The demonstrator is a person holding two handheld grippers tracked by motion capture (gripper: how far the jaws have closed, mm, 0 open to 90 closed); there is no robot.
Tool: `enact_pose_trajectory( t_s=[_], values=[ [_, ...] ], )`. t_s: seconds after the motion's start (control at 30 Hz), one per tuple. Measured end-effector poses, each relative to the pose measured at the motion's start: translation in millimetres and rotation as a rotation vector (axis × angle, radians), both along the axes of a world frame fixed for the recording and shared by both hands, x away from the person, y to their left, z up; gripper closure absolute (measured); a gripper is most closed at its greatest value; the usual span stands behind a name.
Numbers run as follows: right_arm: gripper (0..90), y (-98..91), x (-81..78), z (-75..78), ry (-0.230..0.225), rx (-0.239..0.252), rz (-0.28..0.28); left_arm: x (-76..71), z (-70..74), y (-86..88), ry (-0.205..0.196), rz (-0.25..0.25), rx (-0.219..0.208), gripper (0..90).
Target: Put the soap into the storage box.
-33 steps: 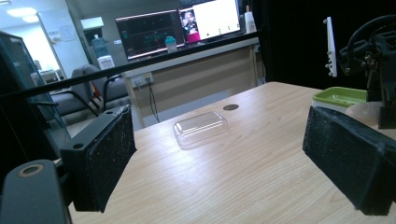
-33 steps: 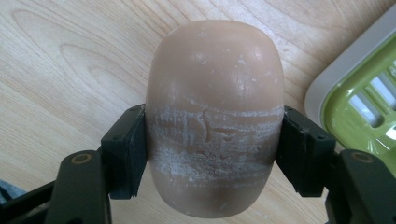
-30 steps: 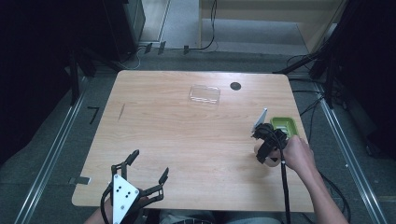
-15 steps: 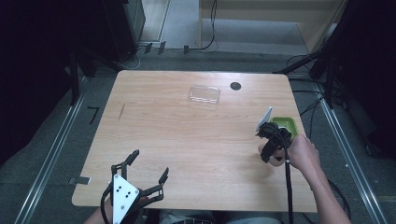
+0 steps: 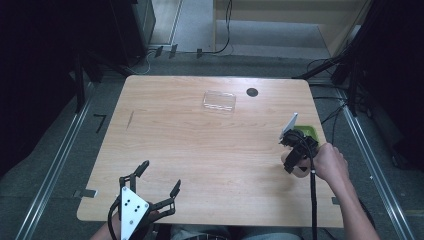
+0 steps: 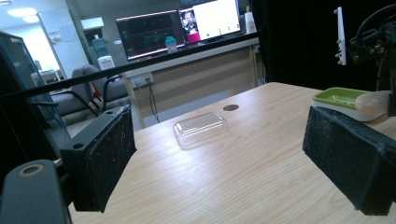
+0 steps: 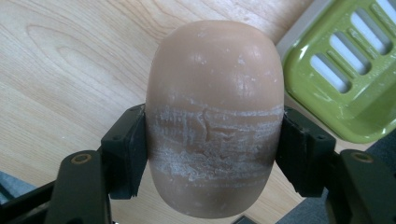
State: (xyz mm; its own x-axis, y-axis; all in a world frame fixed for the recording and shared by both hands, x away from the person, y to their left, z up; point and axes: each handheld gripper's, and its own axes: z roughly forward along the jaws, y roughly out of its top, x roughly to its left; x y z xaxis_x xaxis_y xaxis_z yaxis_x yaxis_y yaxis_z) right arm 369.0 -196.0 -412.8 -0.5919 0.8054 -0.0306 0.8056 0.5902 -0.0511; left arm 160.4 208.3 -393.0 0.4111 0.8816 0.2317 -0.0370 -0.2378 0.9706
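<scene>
Tan soap bar (image 7: 215, 116) pinched between right gripper (image 7: 212, 154) fingers (image 7: 125, 149), over bench (image 5: 200, 145) beside green soap dish (image 7: 345, 79). Left gripper (image 5: 150, 192) fingers spread, empty.

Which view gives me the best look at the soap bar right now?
The right gripper view: the soap bar sits close up, clamped in the right claw. The high view shows a small patch under the hand; the left gripper view shows its end beside the green dish.

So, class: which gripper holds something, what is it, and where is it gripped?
The right gripper holds the tan soap bar, clamped across its two long sides. The left gripper holds nothing.
</scene>
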Motion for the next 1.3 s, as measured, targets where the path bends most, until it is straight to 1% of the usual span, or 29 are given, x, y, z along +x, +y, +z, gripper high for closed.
enact_pose_trajectory(
  t_s=[0.33,0.67,0.87,1.03,1.1,1.17,1.3],
  values=[
    [33.4,-11.2,1.7,3.3,-0.003,0.007,-0.023,0.0,0.0,-0.2,0.0,-0.001,0.001,9.9],
    [33.4,-21.5,4.4,5.4,-0.007,0.014,-0.061,0.0,0.0,-0.1,0.0,-0.001,0.001,9.9],
    [33.4,-28.9,7.1,6.1,-0.018,0.02,-0.076,0.4,-0.1,-0.5,-0.002,-0.004,0.002,9.9],
    [33.3,-34.9,9.9,7.4,-0.026,0.028,-0.11,0.3,-0.1,-0.1,-0.001,-0.004,0.004,9.9],
    [33.3,-36.5,11.2,7.5,-0.022,0.029,-0.125,0.4,-0.1,-0.1,0.001,-0.001,0.005,9.9],
    [33.4,-38.5,12.9,6.7,-0.029,0.03,-0.131,0.5,-0.3,-0.5,-0.001,-0.004,0.002,9.9],
    [33.4,-40.9,15.1,6.2,-0.026,0.032,-0.142,0.5,-0.2,-0.3,0.0,-0.003,0.003,9.9]
  ],
)
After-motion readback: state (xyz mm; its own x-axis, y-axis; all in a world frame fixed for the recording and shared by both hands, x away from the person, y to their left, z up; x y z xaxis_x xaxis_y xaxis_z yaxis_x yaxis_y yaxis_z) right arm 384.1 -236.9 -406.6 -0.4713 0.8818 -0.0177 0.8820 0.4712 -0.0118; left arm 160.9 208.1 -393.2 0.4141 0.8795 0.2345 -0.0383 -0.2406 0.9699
